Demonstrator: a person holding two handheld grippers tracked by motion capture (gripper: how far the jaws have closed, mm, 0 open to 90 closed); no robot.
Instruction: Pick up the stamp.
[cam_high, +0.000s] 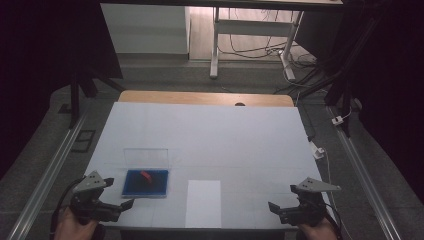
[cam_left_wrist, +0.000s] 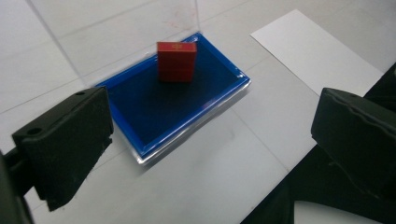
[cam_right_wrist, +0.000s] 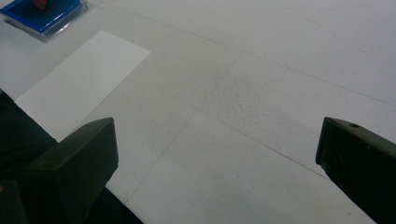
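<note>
Grippers wait at the near table edge, left gripper (cam_high: 127, 204) just short of the tray (cam_high: 131, 189) and right gripper (cam_high: 272, 207) well to the tray's right, both with jaws spread wide and holding nothing, which reads as a ready stance. Paper (cam_high: 203, 202) lies flat just right of the tray, probably as a target sheet. Farther in, the red block (cam_left_wrist: 176, 61) stands upright on the tray's blue floor, long axis vertical, broad face toward the left gripper, with the clear lid (cam_high: 146, 156) raised behind.
</note>
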